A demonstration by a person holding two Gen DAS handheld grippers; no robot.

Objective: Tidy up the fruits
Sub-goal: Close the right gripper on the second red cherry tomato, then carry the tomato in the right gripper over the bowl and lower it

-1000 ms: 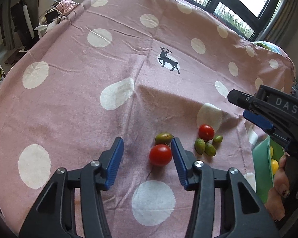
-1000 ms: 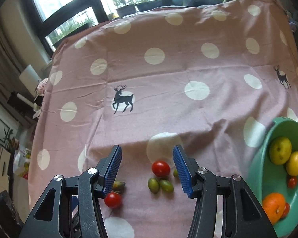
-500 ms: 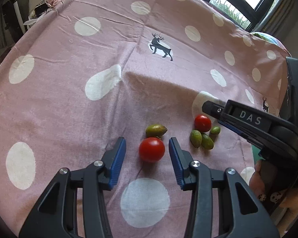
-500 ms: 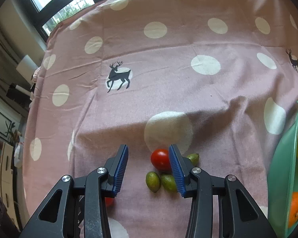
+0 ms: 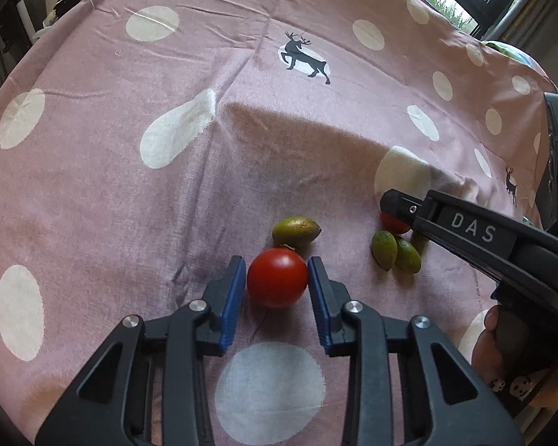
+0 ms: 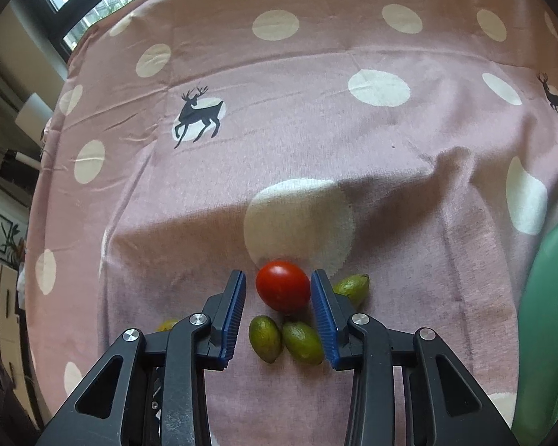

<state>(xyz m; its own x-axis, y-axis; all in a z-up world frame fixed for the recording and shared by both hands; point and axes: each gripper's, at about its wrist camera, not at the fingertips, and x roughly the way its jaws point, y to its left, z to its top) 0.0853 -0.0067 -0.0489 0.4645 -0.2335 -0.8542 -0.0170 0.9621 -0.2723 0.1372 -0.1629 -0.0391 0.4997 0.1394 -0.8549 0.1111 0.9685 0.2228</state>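
Observation:
On the pink dotted cloth (image 5: 130, 204) a red tomato (image 5: 277, 282) lies between the blue pads of my left gripper (image 5: 277, 264). Its jaws are closing and both pads touch the tomato's sides. An olive-green fruit (image 5: 295, 228) lies just beyond it. In the right wrist view my right gripper (image 6: 277, 275) straddles a second red tomato (image 6: 283, 290). Its jaws are closing too: the right pad touches the tomato, and a gap remains at the left pad. Two green fruits (image 6: 265, 338) lie between its fingers nearer me, and a third green fruit (image 6: 351, 288) lies outside the right finger.
A green bowl (image 6: 547, 316) stands at the right edge of the cloth. One black finger of the right gripper (image 5: 465, 226) reaches in from the right of the left wrist view, held by a hand (image 5: 491, 342). Windows and clutter lie beyond the far edges.
Both grippers have come down towards the cloth and narrowed around their tomatoes. The left pads now meet the tomato's sides. The fruits have not moved.

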